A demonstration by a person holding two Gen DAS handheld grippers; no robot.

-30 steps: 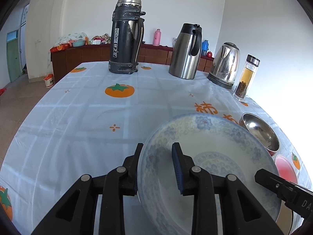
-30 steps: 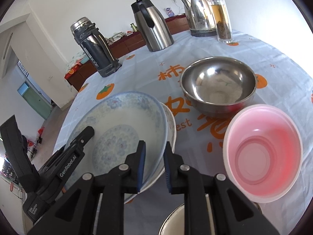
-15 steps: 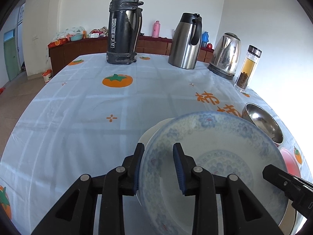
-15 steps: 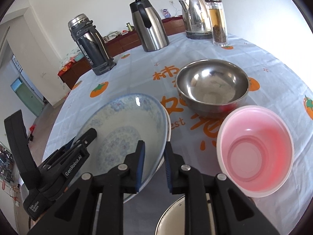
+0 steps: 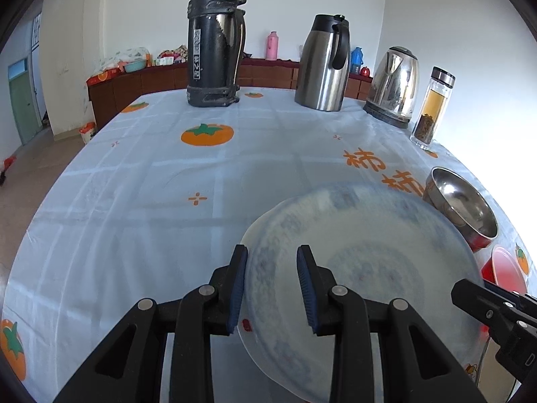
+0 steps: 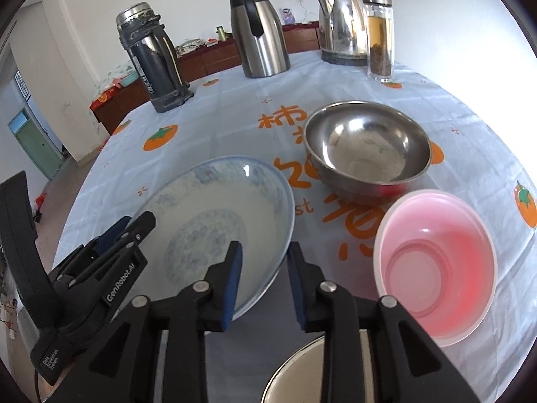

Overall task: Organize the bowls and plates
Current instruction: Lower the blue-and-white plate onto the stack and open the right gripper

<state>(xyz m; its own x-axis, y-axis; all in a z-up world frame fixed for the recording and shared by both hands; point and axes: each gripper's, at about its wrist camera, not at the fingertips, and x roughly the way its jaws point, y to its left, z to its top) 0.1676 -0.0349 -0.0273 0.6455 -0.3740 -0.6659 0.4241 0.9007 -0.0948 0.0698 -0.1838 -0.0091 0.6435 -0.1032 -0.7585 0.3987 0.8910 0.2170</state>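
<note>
A blue-patterned white plate (image 5: 362,268) (image 6: 221,221) lies in front of both grippers, blurred in the left wrist view. My left gripper (image 5: 272,283) is open, its fingers astride the plate's left rim without pinching it; it also shows in the right wrist view (image 6: 131,231). My right gripper (image 6: 263,277) is open, its fingers astride the plate's near right rim; its tip shows in the left wrist view (image 5: 470,294). A steel bowl (image 6: 367,149) (image 5: 461,206) and a pink bowl (image 6: 436,265) (image 5: 503,265) stand to the right.
A black thermos (image 5: 214,43), a steel carafe (image 5: 324,63), an electric kettle (image 5: 392,85) and a glass tea bottle (image 5: 433,105) stand at the table's far side. A white enamel dish's rim (image 6: 295,372) shows under my right gripper. The tablecloth (image 5: 134,201) has orange prints.
Both grippers have opened wider and no longer pinch the plate's rim. The plate has dropped onto the plate beneath it, which no longer shows.
</note>
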